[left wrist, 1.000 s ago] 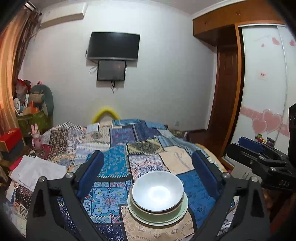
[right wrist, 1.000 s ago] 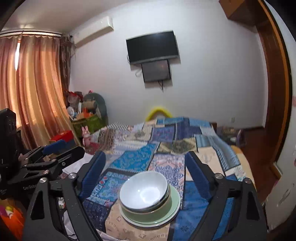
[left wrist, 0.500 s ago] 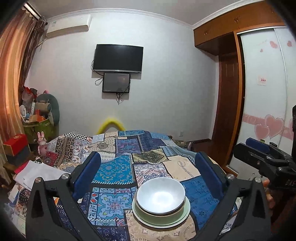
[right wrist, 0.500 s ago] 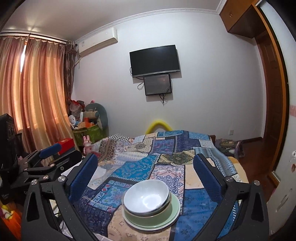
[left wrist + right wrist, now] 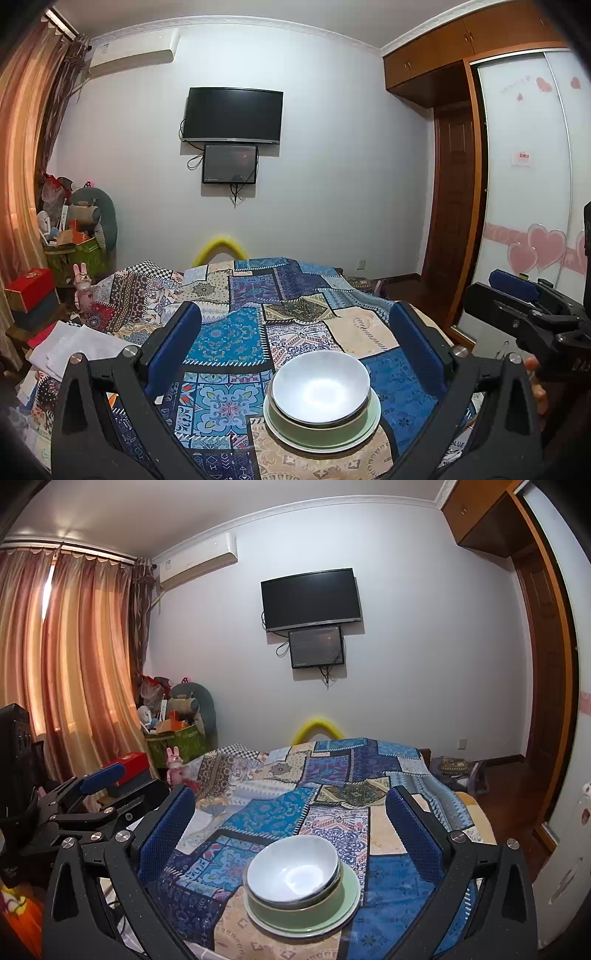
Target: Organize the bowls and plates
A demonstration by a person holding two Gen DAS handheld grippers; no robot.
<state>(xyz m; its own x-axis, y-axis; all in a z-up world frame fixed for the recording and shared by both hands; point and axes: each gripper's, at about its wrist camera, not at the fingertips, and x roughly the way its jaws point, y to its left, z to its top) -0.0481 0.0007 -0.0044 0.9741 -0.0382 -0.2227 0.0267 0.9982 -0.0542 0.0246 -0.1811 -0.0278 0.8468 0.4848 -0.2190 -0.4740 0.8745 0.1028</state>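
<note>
A white bowl (image 5: 320, 386) (image 5: 291, 867) sits nested in a green bowl (image 5: 317, 428) (image 5: 299, 912), which rests on a pale green plate (image 5: 373, 417) (image 5: 351, 893) at the near end of a patchwork-covered table (image 5: 236, 332) (image 5: 280, 812). My left gripper (image 5: 295, 332) is open, its blue pads wide apart above and behind the stack, with nothing between them. My right gripper (image 5: 290, 814) is open just as wide, also short of the stack and empty. Each gripper shows at the edge of the other's view.
A folded white cloth (image 5: 77, 347) lies at the table's left edge. Boxes and a green basket of clutter (image 5: 77, 247) stand by the curtain on the left. A wardrobe with sliding doors (image 5: 528, 206) and a wooden door are on the right.
Both views have tipped upward, so the stack sits lower in frame and more ceiling shows. The right gripper's pads have spread a little wider. The stack has not moved.
</note>
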